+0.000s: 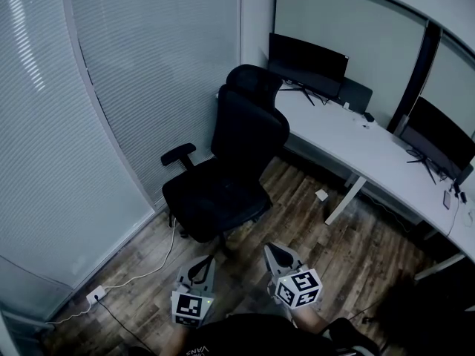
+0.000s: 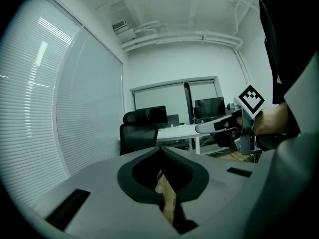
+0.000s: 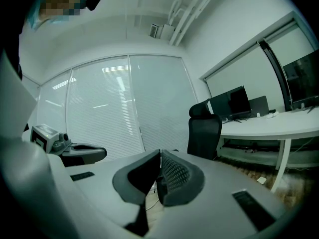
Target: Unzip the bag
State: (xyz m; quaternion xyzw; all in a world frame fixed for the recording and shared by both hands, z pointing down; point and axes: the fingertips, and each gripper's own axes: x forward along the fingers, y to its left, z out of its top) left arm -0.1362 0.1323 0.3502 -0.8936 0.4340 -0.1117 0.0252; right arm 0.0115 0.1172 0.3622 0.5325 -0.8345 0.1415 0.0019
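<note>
Near us we hold the left gripper (image 1: pixel 202 262) and the right gripper (image 1: pixel 272 251) side by side, jaws pressed together on nothing, probably parked because no bag shows in any view. Farther off: black mesh office chair (image 1: pixel 230 169), long white desk (image 1: pixel 349 136).

Legible text: none. White lettering (image 1: pixel 197 351) on my dark shirt (image 1: pixel 249 334): cut off, unreadable. Cubes on my left gripper (image 1: pixel 202 262) and right gripper (image 1: pixel 274 251): square markers only.

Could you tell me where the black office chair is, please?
In the head view the black office chair stands mid-frame on the wood floor, between the blinds at left and the white desk.
</note>
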